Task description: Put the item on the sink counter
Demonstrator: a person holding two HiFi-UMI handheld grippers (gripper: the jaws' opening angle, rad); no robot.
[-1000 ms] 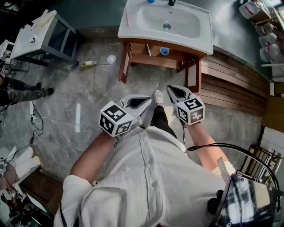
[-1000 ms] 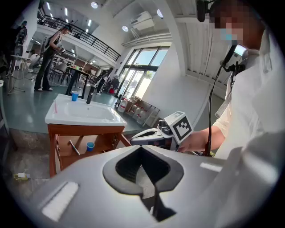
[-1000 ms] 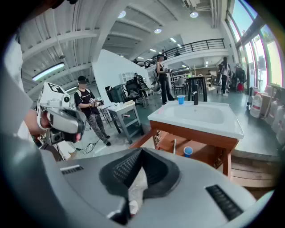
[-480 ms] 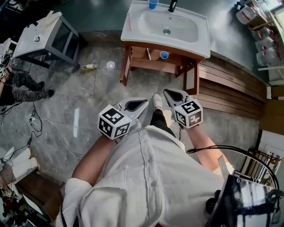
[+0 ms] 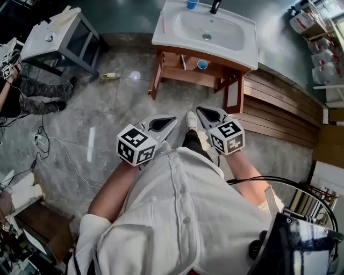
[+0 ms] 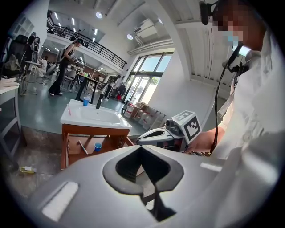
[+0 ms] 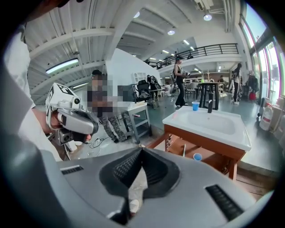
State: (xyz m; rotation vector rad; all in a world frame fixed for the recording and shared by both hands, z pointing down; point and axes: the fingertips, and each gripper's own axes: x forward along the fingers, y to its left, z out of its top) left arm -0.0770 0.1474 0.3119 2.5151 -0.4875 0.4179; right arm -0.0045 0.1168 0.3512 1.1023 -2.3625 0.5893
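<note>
The white sink counter (image 5: pixel 161 38) stands ahead on a wooden stand. On it are a blue cup (image 5: pixel 192 4), a black faucet (image 5: pixel 216 6) and a pink toothbrush (image 5: pixel 163 22). The open shelf below holds a second blue cup (image 5: pixel 202 64) and a toothbrush (image 5: pixel 183 62). My left gripper (image 5: pixel 174 119) and right gripper (image 5: pixel 199 110) are held at waist height, well short of the sink, pointing toward it. Both are shut with nothing between the jaws. The left gripper view shows the sink counter (image 6: pixel 71 119) and shelf cup (image 6: pixel 97 146); the right gripper view shows the shelf cup (image 7: pixel 197 156).
A small bottle (image 5: pixel 109 76) and a white round lid (image 5: pixel 135 75) lie on the stone floor left of the sink. A grey cabinet (image 5: pixel 64 35) stands at far left, a seated person (image 5: pixel 27 96) beside it. Wooden decking (image 5: pixel 279 107) runs to the right; cables (image 5: pixel 48 145) trail at left.
The view has shifted a little, bringing the cup and faucet on the counter into sight. Both grippers stay shut in nearly the same place in front of my body.
</note>
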